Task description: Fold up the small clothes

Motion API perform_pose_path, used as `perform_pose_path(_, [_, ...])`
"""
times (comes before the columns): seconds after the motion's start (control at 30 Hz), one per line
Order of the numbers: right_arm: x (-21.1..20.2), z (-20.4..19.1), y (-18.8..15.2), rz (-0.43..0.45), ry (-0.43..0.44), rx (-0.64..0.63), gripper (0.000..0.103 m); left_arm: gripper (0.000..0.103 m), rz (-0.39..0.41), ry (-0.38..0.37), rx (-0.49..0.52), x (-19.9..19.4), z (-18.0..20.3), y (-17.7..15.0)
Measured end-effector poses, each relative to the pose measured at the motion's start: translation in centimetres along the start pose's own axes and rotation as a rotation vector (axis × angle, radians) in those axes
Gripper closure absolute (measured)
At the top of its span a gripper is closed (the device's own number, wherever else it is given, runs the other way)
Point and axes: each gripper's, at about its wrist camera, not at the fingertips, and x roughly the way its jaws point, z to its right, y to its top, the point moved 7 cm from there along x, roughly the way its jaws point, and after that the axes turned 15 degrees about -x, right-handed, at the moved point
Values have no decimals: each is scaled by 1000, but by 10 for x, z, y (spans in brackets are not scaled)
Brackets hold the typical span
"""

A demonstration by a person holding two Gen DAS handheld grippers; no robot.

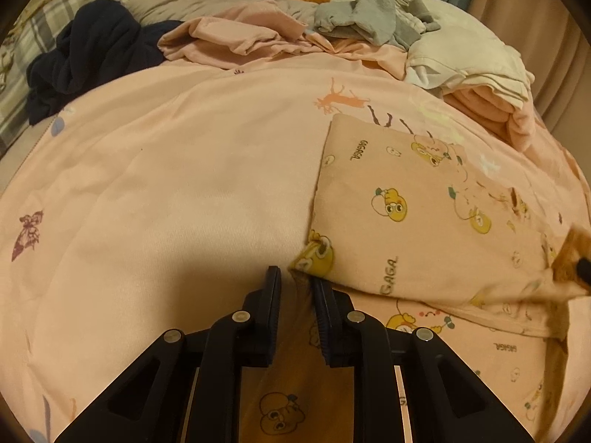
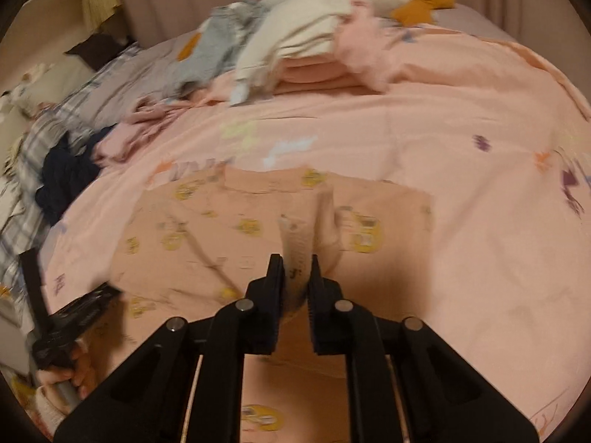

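Left gripper [image 1: 295, 277] and right gripper [image 2: 297, 264]: black angular linkage arms, silver round pivot pins, ribbed inner finger pads.

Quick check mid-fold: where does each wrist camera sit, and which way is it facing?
Left wrist: on the left gripper, angled down the pink printed bedspread; pinches the peach cartoon-print garment.
Right wrist: on the right gripper, angled down; pinches a fold of that garment; a hand shows.
Shared: garment, dark navy clothes heap, each other's gripper.
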Motion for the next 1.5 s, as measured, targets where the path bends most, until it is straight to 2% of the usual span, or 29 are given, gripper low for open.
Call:
perform_pose_path(0.13, [13,16,-27,-52,55,34,92,81,2,-5,0,-1,-1,0])
perform_pose_path(0.23, [17,18,-43,-85,13,-5,92,81,17,6,16,-1,0,-1])
perform_pose_path(0.3, [13,17,-48,-63,26,5,92,81,28,22,27,-2,2,-2])
perform_pose_path(0.47, [-32,19,-18,180,-11,13,96,81,53,43,48,-2,4,-4])
perform_pose_path(0.57, [-71,5,3,327,82,-11,96,81,54,52,54,-2,4,-3])
perform_pose_path(0.6, [-75,2,5,344,94,-23,96,81,53,50,48,-2,4,-3])
perform_pose_path(0.67, [-68,4,0,295,41,-52,94,81,52,45,44,-1,3,-3])
perform_pose_path(0.73, [-28,20,-20,124,-56,-26,93,79,55,52,50,-1,3,-3])
perform_pose_path(0.77, [-11,26,-32,46,-59,-3,92,78,60,58,53,-1,3,-4])
perform_pose_path(0.8, [11,30,-48,-68,-32,29,92,78,64,62,56,-1,4,-4])
perform_pose_path(0.83, [18,32,-55,-97,-15,42,93,77,68,72,65,-2,5,-4])
perform_pose_path(0.87, [11,30,-54,-62,-26,19,93,76,71,81,70,-2,5,-4])
perform_pose_path(0.9, [6,27,-53,-66,-37,-10,91,75,73,86,74,-2,5,-4])
perform_pose_path(0.93, [-3,22,-52,-83,-50,-49,82,72,73,96,77,-2,4,-4])
perform_pose_path(0.97, [-9,21,-52,-97,-69,-66,79,67,75,117,79,-3,3,-4])
perform_pose_path(1.03, [-29,24,-48,-58,-104,-48,78,60,80,162,86,-7,0,-5])
perform_pose_path(1.1, [-38,30,-42,-7,-78,-29,77,61,74,204,86,-14,-5,-7])
perform_pose_path(1.17, [-47,29,-35,72,-14,6,77,66,121,301,74,-36,-17,-6])
perform_pose_path(1.2, [-45,27,-34,86,7,16,77,66,144,309,74,-43,-19,-5])
perform_pose_path(1.27, [-33,18,-33,76,52,17,77,66,183,248,61,-64,-20,-1])
perform_pose_path(1.37, [-3,7,-41,-1,104,25,79,66,193,35,-41,-80,-21,8])
perform_pose_path(1.4, [9,8,-50,-65,92,34,79,66,184,-24,-63,-77,-20,10])
perform_pose_path(1.43, [20,8,-60,-124,84,32,82,66,161,-30,-58,-71,-17,9])
perform_pose_path(1.5, [13,7,-62,-78,89,11,82,66,90,15,2,-50,-9,4])
